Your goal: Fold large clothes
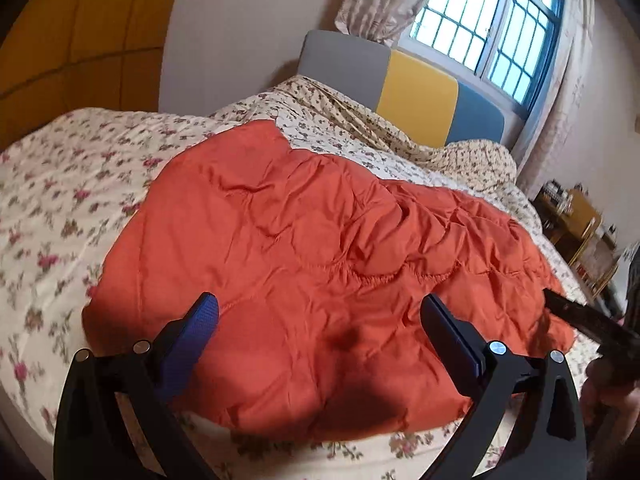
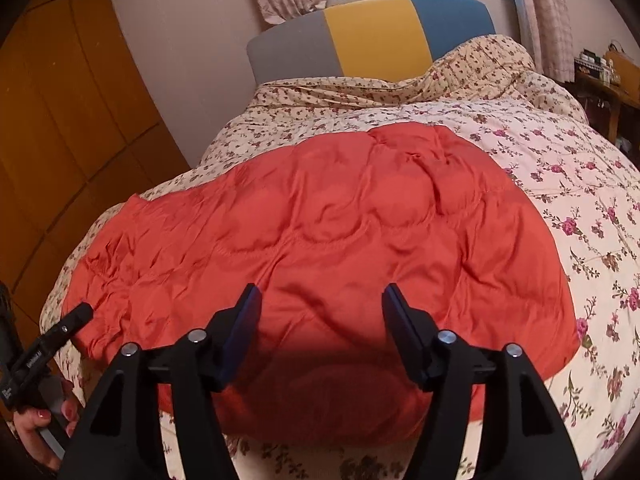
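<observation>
**Two open grippers over an orange padded garment**

Two thirds of the bed (image 1: pixel 60 184) is bare floral quilt; on its near part lies the orange quilted garment (image 1: pixel 320 248), spread mostly flat, puffy, with stitched curved seams and many soft creases. Its slick, satiny shell looks likely to slide and spring back, so a good fold probably means pinching deep into the padding at the near hem, one gripper near each corner, then lifting evenly and laying the edge away toward the headboard (image 2: pixel 372 36).

Next in size, the left gripper (image 1: pixel 320 304) hangs above the garment's near edge with its jaws wide apart, holding nothing. So does the right gripper (image 2: pixel 320 294), jaws spread and empty, over the same hem. Each has blue textured pads (image 1: pixel 202 320). Neither touches the cloth, as far as I can judge.
</observation>
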The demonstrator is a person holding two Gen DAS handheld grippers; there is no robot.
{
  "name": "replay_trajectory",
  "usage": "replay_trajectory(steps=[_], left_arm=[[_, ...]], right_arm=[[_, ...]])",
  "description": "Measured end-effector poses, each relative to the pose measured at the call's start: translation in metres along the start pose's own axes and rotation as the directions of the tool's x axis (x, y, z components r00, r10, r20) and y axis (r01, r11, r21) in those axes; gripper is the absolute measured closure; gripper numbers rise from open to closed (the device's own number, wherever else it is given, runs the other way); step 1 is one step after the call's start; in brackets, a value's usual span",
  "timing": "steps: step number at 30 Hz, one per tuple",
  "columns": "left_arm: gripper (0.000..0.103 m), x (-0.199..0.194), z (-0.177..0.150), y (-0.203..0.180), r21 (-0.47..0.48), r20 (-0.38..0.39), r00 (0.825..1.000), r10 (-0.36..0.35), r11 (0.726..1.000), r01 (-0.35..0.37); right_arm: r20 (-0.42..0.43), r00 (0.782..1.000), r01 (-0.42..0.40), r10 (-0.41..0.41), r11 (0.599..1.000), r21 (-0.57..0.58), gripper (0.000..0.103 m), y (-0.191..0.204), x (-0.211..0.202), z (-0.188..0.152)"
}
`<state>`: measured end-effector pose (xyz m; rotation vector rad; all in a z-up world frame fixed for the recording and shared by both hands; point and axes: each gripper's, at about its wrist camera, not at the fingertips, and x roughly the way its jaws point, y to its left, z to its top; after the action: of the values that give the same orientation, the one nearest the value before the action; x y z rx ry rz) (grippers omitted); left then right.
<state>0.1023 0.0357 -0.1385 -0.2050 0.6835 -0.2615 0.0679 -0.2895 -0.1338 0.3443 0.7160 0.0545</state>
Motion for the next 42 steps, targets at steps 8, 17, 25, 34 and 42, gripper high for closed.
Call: replay_trajectory(steps=[8, 17, 25, 34, 42], left_arm=[[0.003, -0.021, -0.012, 0.006, -0.033, 0.021, 1.0, -0.004, 0.999, 0.005], [0.003, -0.044, -0.026, 0.038, -0.149, 0.046, 0.991, 0.126, 0.982, -0.118], [0.003, -0.028, -0.038, 0.061, -0.283, -0.043, 0.998, 0.039, 0.958, -0.049], [0.003, 0.002, -0.028, 0.055, -0.288, -0.043, 0.999, -0.008, 0.958, -0.004], [0.016, 0.013, -0.029, 0.061, -0.354, -0.025, 0.999, -0.031, 0.935, 0.02]], right_arm=[[0.001, 1.0, -0.008, 0.008, 0.999, -0.037, 0.02, 0.014, -0.006, -0.014], [0.005, 1.0, 0.03, -0.03, 0.997, -0.067, 0.017, 0.018, -0.01, -0.029], [-0.008, 0.997, -0.075, 0.075, 0.996, -0.051, 0.076, 0.03, -0.014, -0.022], [-0.081, 0.996, -0.052, 0.039, 0.985, -0.163, 0.084, 0.061, 0.011, -0.024], [-0.168, 0.985, 0.009, -0.042, 0.981, -0.193, 0.088, 0.063, 0.051, -0.034]])
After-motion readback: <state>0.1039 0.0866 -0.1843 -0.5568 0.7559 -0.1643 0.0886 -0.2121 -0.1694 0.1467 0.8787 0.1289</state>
